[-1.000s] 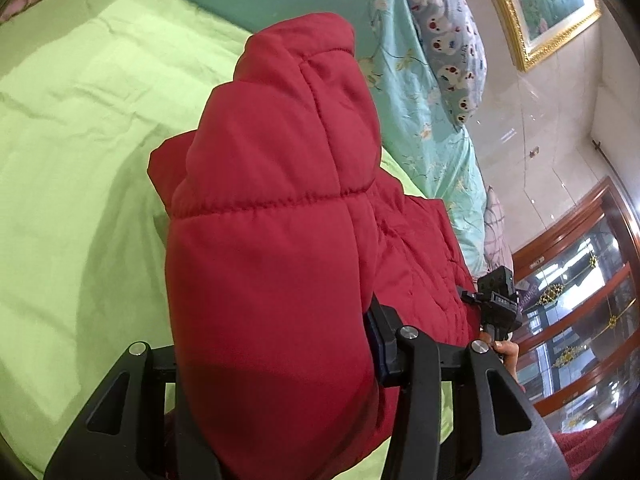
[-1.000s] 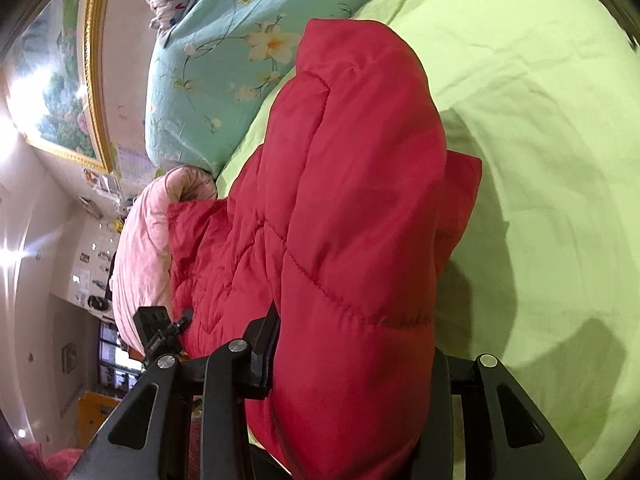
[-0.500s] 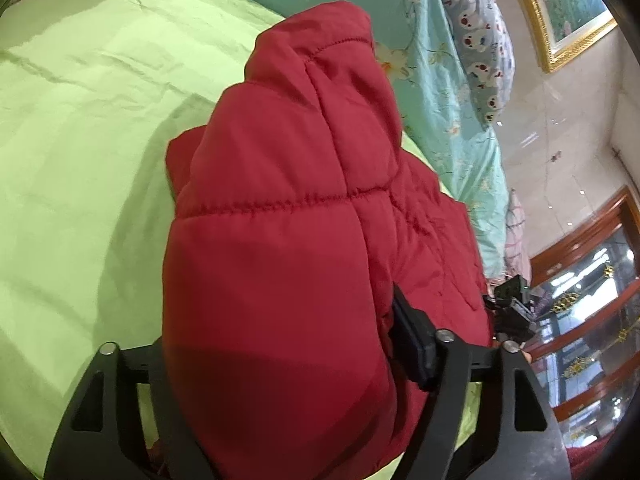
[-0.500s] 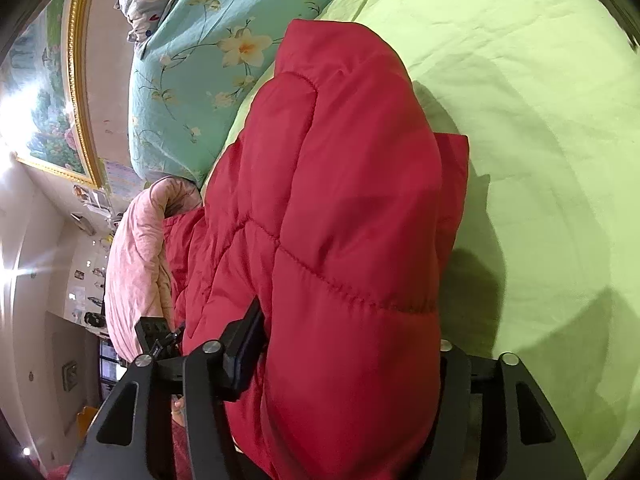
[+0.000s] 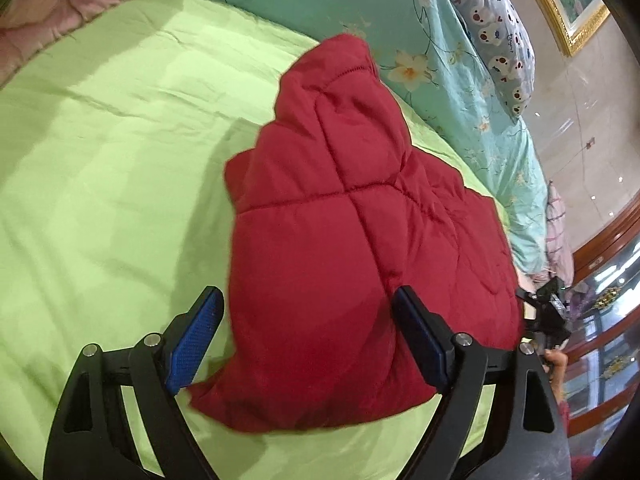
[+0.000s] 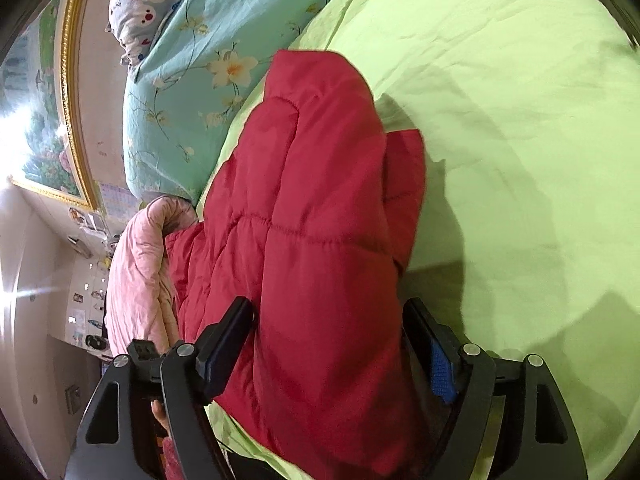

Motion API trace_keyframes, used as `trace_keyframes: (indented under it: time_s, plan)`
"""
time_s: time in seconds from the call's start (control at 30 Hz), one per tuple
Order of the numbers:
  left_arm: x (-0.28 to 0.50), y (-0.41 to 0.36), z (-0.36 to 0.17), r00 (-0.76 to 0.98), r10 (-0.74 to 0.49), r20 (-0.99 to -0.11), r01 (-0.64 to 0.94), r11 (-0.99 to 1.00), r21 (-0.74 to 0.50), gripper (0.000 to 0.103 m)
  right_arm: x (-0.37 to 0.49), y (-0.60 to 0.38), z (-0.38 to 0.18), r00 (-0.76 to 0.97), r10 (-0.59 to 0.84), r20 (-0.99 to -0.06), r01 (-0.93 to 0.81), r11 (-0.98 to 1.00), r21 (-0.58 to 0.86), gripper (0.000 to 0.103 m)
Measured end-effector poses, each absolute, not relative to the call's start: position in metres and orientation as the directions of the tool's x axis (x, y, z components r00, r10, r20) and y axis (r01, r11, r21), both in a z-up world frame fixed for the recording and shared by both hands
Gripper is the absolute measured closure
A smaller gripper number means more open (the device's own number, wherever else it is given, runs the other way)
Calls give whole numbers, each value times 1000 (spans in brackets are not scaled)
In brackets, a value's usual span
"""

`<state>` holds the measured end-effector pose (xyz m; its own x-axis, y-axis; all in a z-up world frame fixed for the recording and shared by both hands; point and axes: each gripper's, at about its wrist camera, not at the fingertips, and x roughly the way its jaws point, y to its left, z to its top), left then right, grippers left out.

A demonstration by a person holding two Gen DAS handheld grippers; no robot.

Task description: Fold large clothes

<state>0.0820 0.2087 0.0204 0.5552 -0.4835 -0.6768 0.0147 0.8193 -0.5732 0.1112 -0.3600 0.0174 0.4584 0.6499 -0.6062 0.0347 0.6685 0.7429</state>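
Both pairs of jaws are opening, released from the folded red quilted puffer jacket (image 5: 352,248) lying between them: the left gripper (image 5: 308,312) and the right gripper (image 6: 328,324) flank its near edge. The jacket rests on the bed's lime-green sheet (image 5: 100,184), beside a turquoise floral duvet (image 6: 180,92)

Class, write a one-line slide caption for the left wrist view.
Left gripper opening around a folded red padded jacket on a green bedsheet.
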Motion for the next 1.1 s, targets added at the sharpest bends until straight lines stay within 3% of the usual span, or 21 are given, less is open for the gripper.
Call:
trace_keyframes:
  time_s: [0.37, 0.83, 1.1]
  plan:
    - [51, 193, 61, 660, -404, -634, 44, 863, -503, 16, 62, -348, 74, 634, 436, -639, -15, 833, 554, 23]
    - [51, 130, 77, 662, -384, -644, 183, 916, -358, 16, 40, -289, 98, 682, 357, -638, -127, 917, 378, 23]
    - [60, 86, 69, 673, -291, -680, 211, 957, -201, 16, 48, -215, 75, 706, 195, -681, -194, 978, 79, 23]
